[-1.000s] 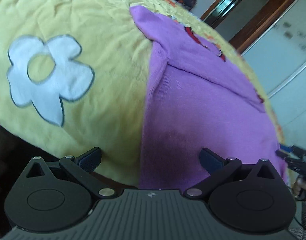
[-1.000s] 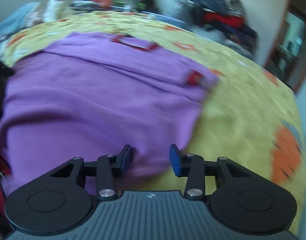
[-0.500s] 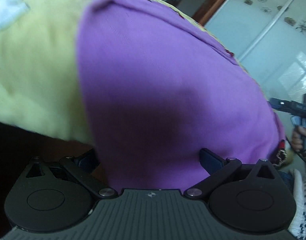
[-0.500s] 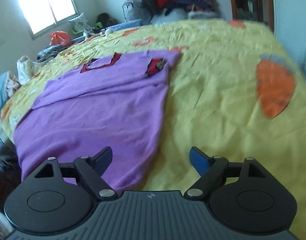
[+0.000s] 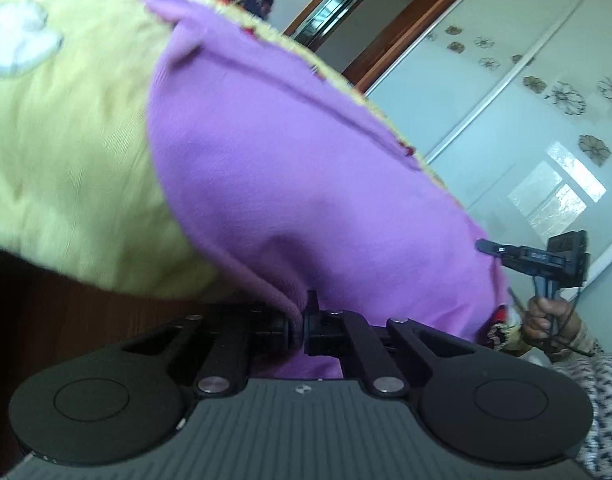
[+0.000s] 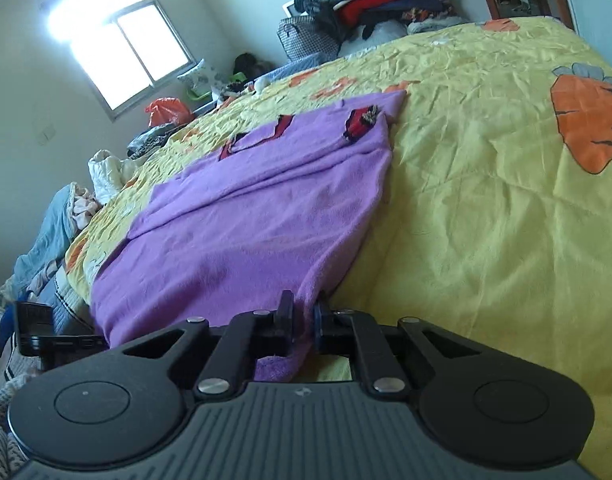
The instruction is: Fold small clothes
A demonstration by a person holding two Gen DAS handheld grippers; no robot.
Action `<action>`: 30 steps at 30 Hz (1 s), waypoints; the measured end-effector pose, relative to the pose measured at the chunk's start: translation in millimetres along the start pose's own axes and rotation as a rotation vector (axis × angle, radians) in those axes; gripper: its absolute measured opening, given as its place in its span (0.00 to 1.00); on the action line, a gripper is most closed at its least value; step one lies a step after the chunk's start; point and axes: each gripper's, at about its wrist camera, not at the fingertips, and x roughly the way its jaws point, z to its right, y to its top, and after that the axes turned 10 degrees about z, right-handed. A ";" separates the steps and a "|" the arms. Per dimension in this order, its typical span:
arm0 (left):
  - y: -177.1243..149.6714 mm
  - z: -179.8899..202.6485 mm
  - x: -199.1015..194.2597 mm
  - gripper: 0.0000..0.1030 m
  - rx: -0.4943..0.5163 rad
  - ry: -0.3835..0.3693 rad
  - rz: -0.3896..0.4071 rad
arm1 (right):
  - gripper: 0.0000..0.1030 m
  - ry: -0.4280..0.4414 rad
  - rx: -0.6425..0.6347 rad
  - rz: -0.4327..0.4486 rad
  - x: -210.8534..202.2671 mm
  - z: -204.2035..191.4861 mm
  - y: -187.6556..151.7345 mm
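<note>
At lower centre of both views, each hand-held gripper, left point(image 5: 300, 326) and right point(image 6: 304, 324), clamps a hem corner of the purple shirt point(image 6: 242, 236) spread on the bed point(image 6: 486, 200); I should lift both evenly toward the collar.

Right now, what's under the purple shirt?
Under the purple shirt lies the yellow bedspread, showing all around it. Whatever the shirt covers is hidden. Both grippers, left and right, pinch its near edge.
</note>
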 end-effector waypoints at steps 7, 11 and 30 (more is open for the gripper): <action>34.8 27.2 -35.0 0.05 -0.003 -0.093 0.090 | 0.03 0.098 0.109 0.119 -7.6 0.2 24.0; 65.9 39.0 -44.7 0.05 -0.032 -0.141 0.170 | 0.03 0.127 0.180 0.208 -9.5 11.6 47.5; 77.1 32.1 -42.3 0.05 -0.089 -0.107 0.175 | 0.10 -0.088 -0.017 -0.025 30.1 -18.0 0.4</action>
